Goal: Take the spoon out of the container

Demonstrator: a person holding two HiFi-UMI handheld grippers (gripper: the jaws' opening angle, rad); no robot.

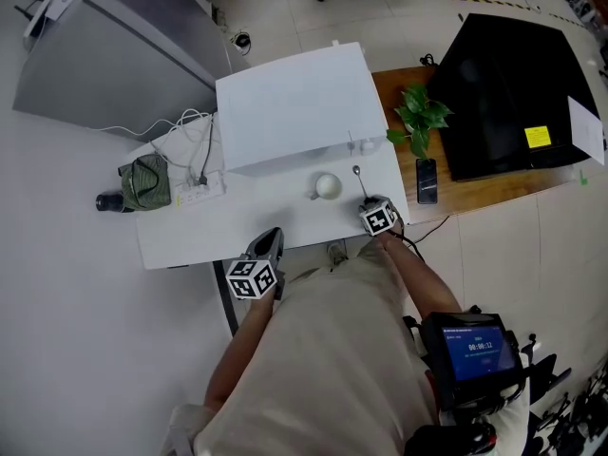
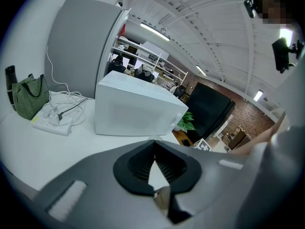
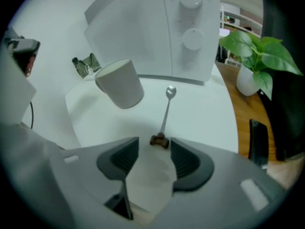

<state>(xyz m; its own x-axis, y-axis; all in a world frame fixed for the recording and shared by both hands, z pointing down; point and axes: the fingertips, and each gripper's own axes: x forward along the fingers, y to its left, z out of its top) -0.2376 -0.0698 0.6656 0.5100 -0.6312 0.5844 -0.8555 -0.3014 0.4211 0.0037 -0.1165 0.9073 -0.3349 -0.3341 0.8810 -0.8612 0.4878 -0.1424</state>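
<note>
One spoon [image 3: 167, 104] lies flat on the table [image 3: 205, 113], handle end right at the tips of the right gripper [image 3: 154, 144], whose jaws are spread and not pinching it. One cup [image 3: 119, 82] sits ahead-left of those jaws, and the left gripper [image 2: 153, 144] is clamped together, empty.

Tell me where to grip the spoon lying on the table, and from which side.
Grip the spoon at the dark near end of its handle, just ahead of the right gripper. It lies flat on the table, bowl pointing away, so likely come straight down with the open jaws astride the thin handle.
</note>
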